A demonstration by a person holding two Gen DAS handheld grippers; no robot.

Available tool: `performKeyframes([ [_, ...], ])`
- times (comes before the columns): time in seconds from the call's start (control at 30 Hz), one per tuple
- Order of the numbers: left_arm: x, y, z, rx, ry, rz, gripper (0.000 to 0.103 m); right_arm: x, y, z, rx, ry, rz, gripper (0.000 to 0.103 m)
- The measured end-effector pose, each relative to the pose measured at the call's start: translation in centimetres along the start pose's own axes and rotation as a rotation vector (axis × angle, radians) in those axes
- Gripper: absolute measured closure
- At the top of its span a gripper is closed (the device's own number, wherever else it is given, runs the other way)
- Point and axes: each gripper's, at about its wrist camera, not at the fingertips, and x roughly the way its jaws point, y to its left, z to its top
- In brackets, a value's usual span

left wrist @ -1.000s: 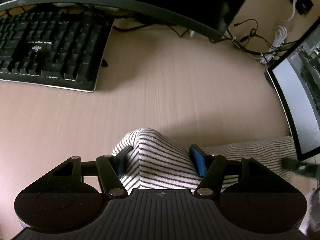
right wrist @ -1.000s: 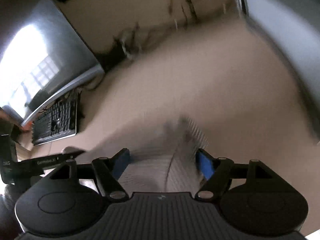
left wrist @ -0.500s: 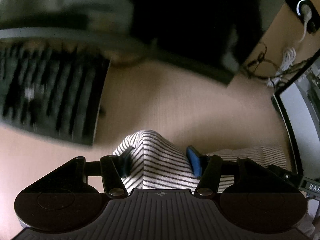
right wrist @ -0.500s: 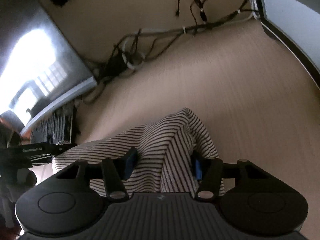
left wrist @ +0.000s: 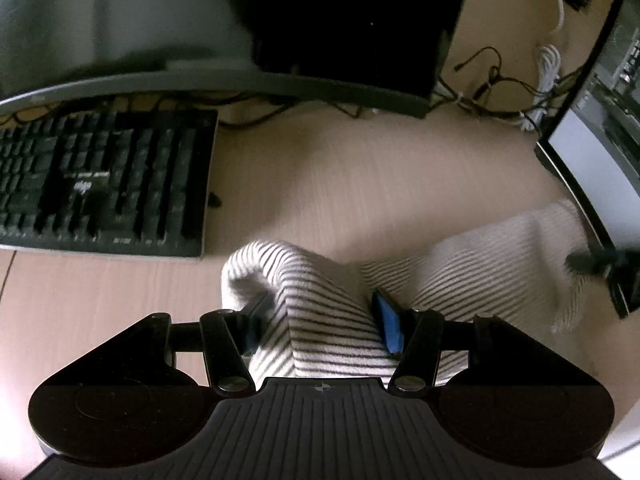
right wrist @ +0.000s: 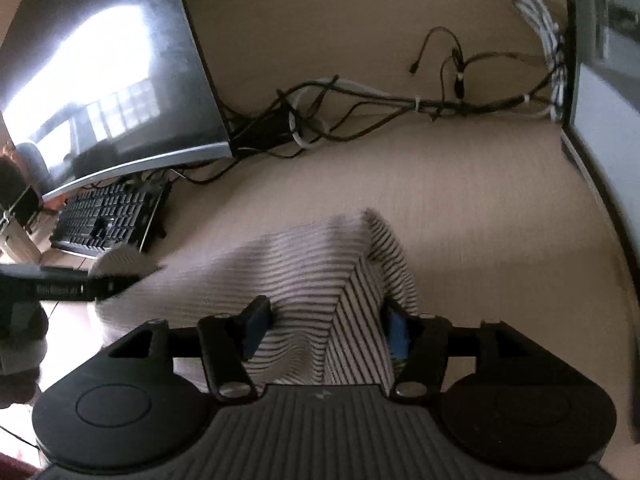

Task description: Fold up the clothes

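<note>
A white garment with thin dark stripes (left wrist: 480, 264) lies on the light wooden desk (left wrist: 360, 180), stretched between both grippers. My left gripper (left wrist: 320, 304) is shut on a bunched ridge of its left end, and cloth hides part of the left pad. The right gripper's tip (left wrist: 600, 264) shows at the garment's far end. In the right wrist view the garment (right wrist: 304, 256) rises in a peaked fold. My right gripper (right wrist: 326, 312) holds it between the blue pads while its jaws are opening slightly. The left gripper (right wrist: 60, 288) is blurred at the left edge.
A black keyboard (left wrist: 100, 184) sits to the left under a curved monitor (left wrist: 120, 20). A second screen (left wrist: 592, 160) stands close on the right. Tangled cables (right wrist: 360, 108) run along the back of the desk.
Both grippers closed tighter on the striped cloth, and both wrists rolled. The garment's right end has lifted off the desk into a taut band between the two grippers.
</note>
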Motion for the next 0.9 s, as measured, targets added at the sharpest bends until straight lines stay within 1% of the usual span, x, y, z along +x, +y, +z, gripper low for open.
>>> performKeyframes([
  [0.1, -0.6, -0.1, -0.7, 0.009, -0.003, 0.003, 0.043, -2.2, 1.6, 2.0, -0.078, -0.092, 0.004, 0.039],
  [0.13, -0.8, -0.2, -0.9, 0.014, -0.006, 0.005, 0.043, -2.8, 2.2, 2.6, -0.101, -0.124, 0.011, 0.034],
  [0.17, -0.9, -0.3, -1.2, 0.019, -0.012, 0.006, 0.043, -3.0, 2.9, 3.3, -0.106, -0.143, 0.045, 0.031],
  [0.2, -1.0, -0.4, -1.5, 0.023, -0.017, 0.007, 0.043, -3.2, 3.5, 3.8, -0.11, -0.159, 0.08, 0.031],
  [0.23, -1.1, -0.4, -1.7, 0.02, -0.019, 0.003, 0.043, -2.9, 4.1, 4.0, -0.106, -0.155, 0.122, 0.031],
  [0.3, -1.2, -0.2, -2.1, 0.004, -0.019, -0.011, 0.043, -1.2, 5.8, 3.6, -0.119, -0.108, 0.193, 0.031],
  [0.37, -1.3, 0.2, -2.4, -0.018, -0.013, -0.027, 0.04, 1.0, 7.8, 2.3, -0.198, -0.043, 0.193, 0.031],
  [0.4, -1.4, 0.4, -2.4, -0.028, -0.007, -0.033, 0.04, 2.0, 8.6, 1.6, -0.241, -0.017, 0.148, 0.031],
  [0.5, -1.5, 0.5, -2.4, -0.013, -0.003, -0.032, 0.037, 2.8, 8.5, 1.1, -0.258, -0.017, 0.041, 0.031],
  [0.6, -1.2, 0.4, -2.3, -0.008, 0.004, -0.029, 0.037, 3.0, 5.3, 1.8, -0.143, -0.078, -0.156, 0.027],
  [0.63, -1.2, 0.3, -2.2, -0.008, 0.005, -0.029, 0.037, 3.4, 4.0, 2.0, -0.103, -0.066, -0.202, 0.027],
  [0.67, -1.2, 0.5, -2.1, -0.014, 0.008, -0.034, 0.036, 4.0, 2.7, 2.1, -0.053, -0.034, -0.231, 0.027],
  [0.7, -1.3, 0.6, -2.1, -0.021, 0.01, -0.04, 0.036, 4.3, 1.7, 1.8, -0.013, -0.009, -0.223, 0.027],
  [0.73, -1.3, 1.1, -1.9, -0.046, 0.018, -0.056, 0.032, 4.3, 1.1, 1.2, 0.015, 0.002, -0.198, 0.027],
  [0.77, -1.4, 1.5, -1.8, -0.073, 0.026, -0.072, 0.024, 4.3, 0.5, 0.6, 0.043, 0.014, -0.174, 0.028],
  [0.8, -1.5, 2.2, -1.5, -0.117, 0.042, -0.102, 0.02, 4.3, -0.1, 0.0, 0.067, 0.024, -0.152, 0.029],
  [0.83, -1.6, 2.9, -1.2, -0.158, 0.057, -0.133, 0.015, 4.3, -0.4, -0.6, 0.061, 0.024, -0.145, 0.031],
  [0.87, -1.6, 3.5, -0.9, -0.197, 0.074, -0.162, 0.012, 4.4, -0.4, -1.2, 0.051, 0.032, -0.143, 0.036],
  [0.9, -1.5, 4.0, -0.4, -0.231, 0.087, -0.182, 0.01, 4.4, -0.4, -1.6, 0.048, 0.037, -0.133, 0.039],
])
